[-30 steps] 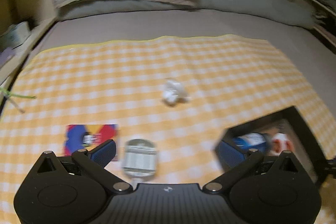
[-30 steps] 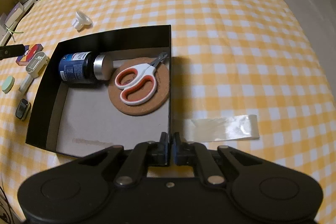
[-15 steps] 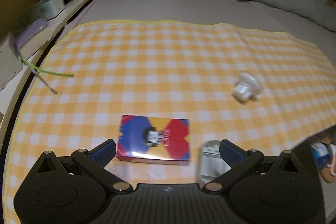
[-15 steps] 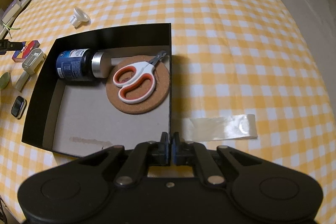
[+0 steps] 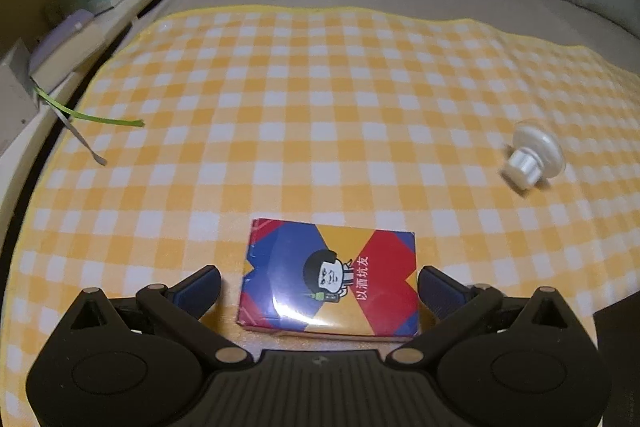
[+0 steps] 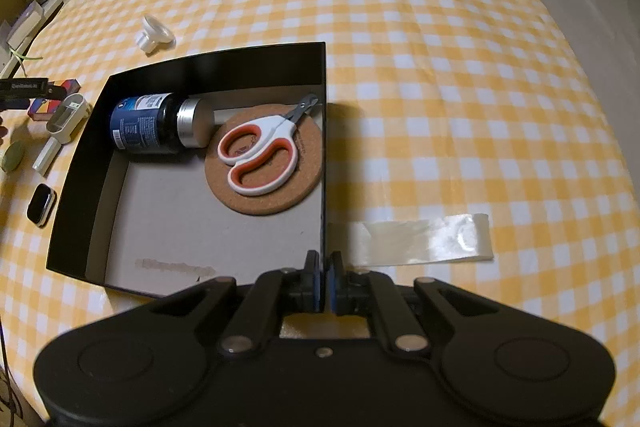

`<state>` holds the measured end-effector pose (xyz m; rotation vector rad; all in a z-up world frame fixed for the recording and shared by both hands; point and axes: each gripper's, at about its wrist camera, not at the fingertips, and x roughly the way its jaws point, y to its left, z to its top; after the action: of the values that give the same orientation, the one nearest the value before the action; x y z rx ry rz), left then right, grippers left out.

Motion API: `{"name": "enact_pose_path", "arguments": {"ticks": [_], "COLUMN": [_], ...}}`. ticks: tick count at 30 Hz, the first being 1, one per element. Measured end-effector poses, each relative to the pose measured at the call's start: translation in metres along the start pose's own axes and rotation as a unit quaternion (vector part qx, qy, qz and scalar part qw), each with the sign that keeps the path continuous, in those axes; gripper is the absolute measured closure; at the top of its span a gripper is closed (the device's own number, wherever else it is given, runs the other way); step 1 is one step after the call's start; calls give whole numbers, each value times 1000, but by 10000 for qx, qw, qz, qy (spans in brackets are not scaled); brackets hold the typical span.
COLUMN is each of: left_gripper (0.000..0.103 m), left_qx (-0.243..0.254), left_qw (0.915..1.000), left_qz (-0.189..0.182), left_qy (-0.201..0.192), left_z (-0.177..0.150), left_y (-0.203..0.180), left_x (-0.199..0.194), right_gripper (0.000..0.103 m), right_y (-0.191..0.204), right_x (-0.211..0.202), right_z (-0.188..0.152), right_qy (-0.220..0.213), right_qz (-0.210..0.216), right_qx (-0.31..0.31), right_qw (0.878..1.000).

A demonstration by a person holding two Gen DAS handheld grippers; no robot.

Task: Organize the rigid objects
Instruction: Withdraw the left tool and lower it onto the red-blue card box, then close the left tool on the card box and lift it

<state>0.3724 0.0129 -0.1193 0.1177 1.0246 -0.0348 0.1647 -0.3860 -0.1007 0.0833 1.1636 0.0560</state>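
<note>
A colourful card box (image 5: 328,275) lies flat on the yellow checked cloth (image 5: 320,107). My left gripper (image 5: 320,287) is open and straddles the card box, one finger on each side, with the pads not pressing on it. In the right wrist view, my right gripper (image 6: 325,267) is shut on the near end of the right wall of a black box (image 6: 216,67). Inside the black box lie a dark blue bottle (image 6: 152,123), a cork coaster (image 6: 272,203) and white-and-orange scissors (image 6: 260,159) on top of the coaster.
A white suction knob (image 5: 532,155) lies on the cloth beyond the black box. Left of the black box lie a clear case (image 6: 66,117), a green oval (image 6: 12,155) and a smartwatch (image 6: 40,205). A clear tape strip (image 6: 420,241) lies to the right. A shelf (image 5: 80,39) borders the bed's left side.
My left gripper has swung left and lower, away from the black box and the clear case, and now has the card box between its open fingers. The right gripper has kept still.
</note>
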Motion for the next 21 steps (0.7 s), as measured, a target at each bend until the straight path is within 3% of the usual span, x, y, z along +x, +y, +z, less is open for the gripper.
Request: {"name": "enact_pose_path", "arguments": {"ticks": [8, 13, 21], "left_gripper": [0, 13, 13], "left_qx": [40, -78, -274], "left_qw": [9998, 9997, 9994], "left_qz": [90, 107, -109], "left_qy": [192, 185, 173], "left_z": [-1, 0, 0], "left_y": [-6, -3, -6], "left_x": [12, 11, -4], "right_gripper": [98, 97, 97], "right_y": [-1, 1, 2], "right_x": [-1, -2, -1], "right_z": [1, 0, 0], "right_qy": [20, 20, 22], "right_qz": [39, 31, 34], "right_qx": [-4, 0, 14], "right_qw": [10000, 10000, 10000]}}
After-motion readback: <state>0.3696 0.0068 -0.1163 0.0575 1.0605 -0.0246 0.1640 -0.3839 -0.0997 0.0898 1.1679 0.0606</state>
